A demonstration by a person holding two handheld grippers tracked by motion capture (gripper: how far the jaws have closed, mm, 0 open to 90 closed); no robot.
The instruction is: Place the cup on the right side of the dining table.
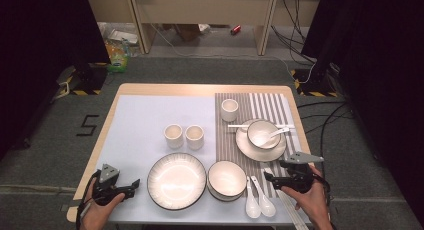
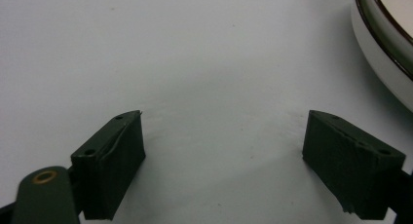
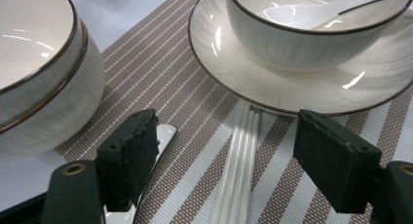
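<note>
Basically, scanning left to right along the table's (image 1: 150, 92) near edge. The left gripper (image 1: 131, 184) sat at the near-left corner, jaws spread wide over bare white sheet and holding nothing; in the left gripper view only the rim of the large plate (image 2: 384, 48) cut in at the upper right. That plate (image 1: 176, 180) lay next along the near edge, then the stacked bowls (image 1: 227, 179), then two white spoons (image 1: 258, 200) on the striped mat (image 1: 227, 140).

The right gripper (image 1: 268, 178) was at the near-right corner, nose pointing left, jaws apart and empty. In the right gripper view the white chopsticks (image 3: 238, 170) ran straight up between its jaws, long axis along the gripper's own line, far ends going under the saucer (image 3: 292, 90) that carried the bowl with a spoon (image 3: 321, 27). A spoon handle (image 3: 163, 141) lay just beside its left jaw.

My read: chopsticks were the target, right hand clearly nearer, left well apart. The jaws straddled the pair crosswise, so a straight descent and squeeze should have caught them; the neighbouring spoon handle was the risk.
</note>
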